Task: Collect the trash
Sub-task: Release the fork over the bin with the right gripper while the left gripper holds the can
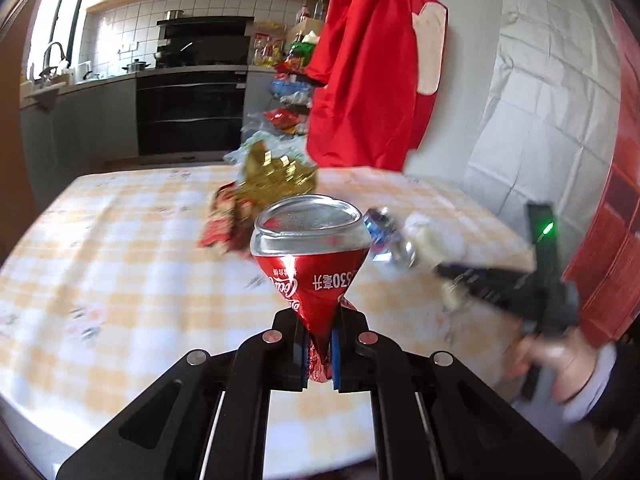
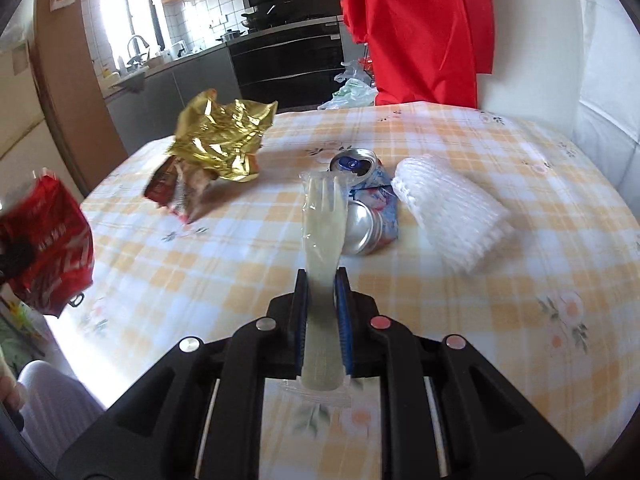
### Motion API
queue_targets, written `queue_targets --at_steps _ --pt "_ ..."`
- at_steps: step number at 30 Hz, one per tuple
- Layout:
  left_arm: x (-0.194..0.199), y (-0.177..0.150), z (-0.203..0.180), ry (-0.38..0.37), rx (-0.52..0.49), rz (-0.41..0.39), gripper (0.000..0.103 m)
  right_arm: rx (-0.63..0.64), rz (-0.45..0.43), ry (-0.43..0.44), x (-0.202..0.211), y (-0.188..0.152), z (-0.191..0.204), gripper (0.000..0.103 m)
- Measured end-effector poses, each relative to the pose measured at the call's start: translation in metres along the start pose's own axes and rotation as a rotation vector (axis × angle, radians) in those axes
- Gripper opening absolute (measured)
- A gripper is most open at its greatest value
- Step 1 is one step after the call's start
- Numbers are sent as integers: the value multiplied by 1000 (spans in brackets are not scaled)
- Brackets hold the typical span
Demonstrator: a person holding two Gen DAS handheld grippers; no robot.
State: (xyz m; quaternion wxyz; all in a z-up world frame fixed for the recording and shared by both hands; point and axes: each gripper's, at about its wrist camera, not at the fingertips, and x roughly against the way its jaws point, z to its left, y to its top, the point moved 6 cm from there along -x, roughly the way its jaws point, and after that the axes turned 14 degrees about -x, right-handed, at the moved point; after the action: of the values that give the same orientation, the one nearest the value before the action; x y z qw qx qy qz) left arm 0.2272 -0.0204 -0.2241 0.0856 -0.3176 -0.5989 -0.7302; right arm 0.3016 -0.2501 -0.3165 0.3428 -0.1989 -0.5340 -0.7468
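My left gripper is clamped tight on the crushed waist of a red can, which sticks up clear of the table. My right gripper pinches a wrapped plastic fork, tines pointing to twelve o'clock.

So two pieces are in hand, but no bin or bag shows in either view, so I judge neither is put away yet.

Left on the cloth: a gold wrapper at about ten o'clock from the fork, with a red packet under it; a flattened blue can just beside the fork at one o'clock; and white foam netting at two o'clock.

By my count that is four pieces to fetch, plus two to drop off.
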Motion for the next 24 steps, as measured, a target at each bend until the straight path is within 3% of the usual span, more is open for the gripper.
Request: queue_targets --at_steps 6,16,24 --pt "55 -15 8 5 -95 37 8 5 31 6 50 -12 3 17" --pt "111 -7 -5 -22 -201 25 8 1 -15 20 126 -9 29 17" --pt "150 -5 -10 -4 -203 -4 8 -6 -75 60 171 -8 60 17"
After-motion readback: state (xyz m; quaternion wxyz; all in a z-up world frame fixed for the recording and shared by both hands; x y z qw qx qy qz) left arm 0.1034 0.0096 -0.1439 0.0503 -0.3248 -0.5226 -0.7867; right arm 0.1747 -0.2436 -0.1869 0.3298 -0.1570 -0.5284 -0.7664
